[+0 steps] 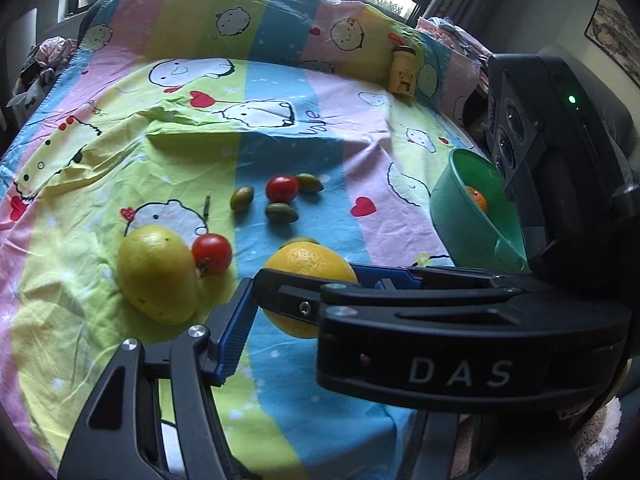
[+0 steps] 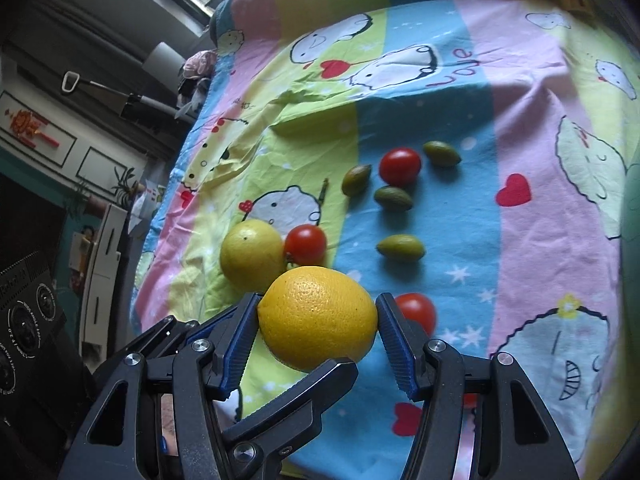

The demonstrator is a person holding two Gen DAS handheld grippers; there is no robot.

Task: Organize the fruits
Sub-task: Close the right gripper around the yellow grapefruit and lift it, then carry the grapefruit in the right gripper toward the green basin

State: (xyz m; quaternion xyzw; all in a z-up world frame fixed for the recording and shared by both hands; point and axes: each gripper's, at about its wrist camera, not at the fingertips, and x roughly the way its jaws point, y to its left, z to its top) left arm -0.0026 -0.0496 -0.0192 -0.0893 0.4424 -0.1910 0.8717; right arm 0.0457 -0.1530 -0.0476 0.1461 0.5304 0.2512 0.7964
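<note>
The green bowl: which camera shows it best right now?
The left wrist view. The green bowl sits at right on the cloth, tilted, with an orange fruit inside, partly hidden by the other gripper's body. The right wrist view catches at most a green blur at its right edge.

Both cameras sit low over the near edge of the bed (image 1: 120,140), looking along their tools toward its far edge and the windows. The right wrist view is closest, just behind the orange lemon (image 2: 318,318). The left wrist view looks from the side across the right tool (image 1: 304,284). Both share the lemon (image 1: 310,264) and scattered fruit mid-bed.
</note>
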